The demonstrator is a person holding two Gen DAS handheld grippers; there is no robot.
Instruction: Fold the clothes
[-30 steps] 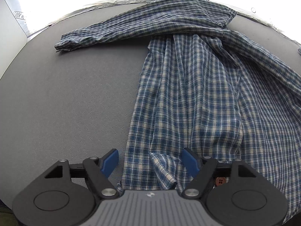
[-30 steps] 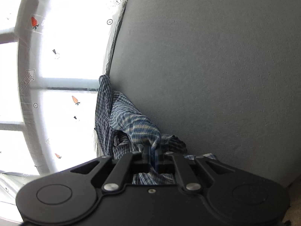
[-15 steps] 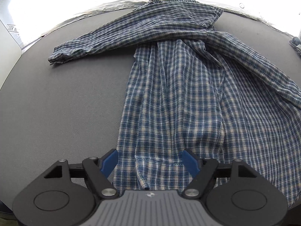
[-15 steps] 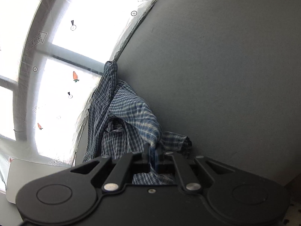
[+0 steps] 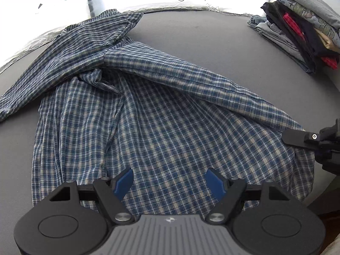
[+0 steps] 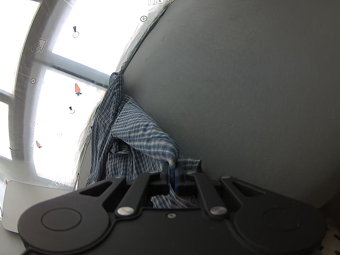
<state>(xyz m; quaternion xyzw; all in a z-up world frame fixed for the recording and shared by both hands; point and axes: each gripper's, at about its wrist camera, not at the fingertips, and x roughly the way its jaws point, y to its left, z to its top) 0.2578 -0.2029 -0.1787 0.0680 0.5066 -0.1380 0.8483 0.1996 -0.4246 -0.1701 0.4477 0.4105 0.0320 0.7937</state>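
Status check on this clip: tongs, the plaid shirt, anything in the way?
Left tongs open over plaid shirt, empty. Right tongs shut on shirt's edge. Shirt spread on grey table, sleeves out. Folded stack at far corner, clear of it.

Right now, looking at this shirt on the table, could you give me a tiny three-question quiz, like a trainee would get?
1. True or false: the left gripper has its fingers closed on the plaid shirt.
2. Which gripper is pinching the shirt's fabric? A) left B) right C) neither
3. Fill in: in the left wrist view, at the far right of the grey table, lies a ____ of folded clothes.

Key: 1 false; 2 B, the right gripper; 3 stack.
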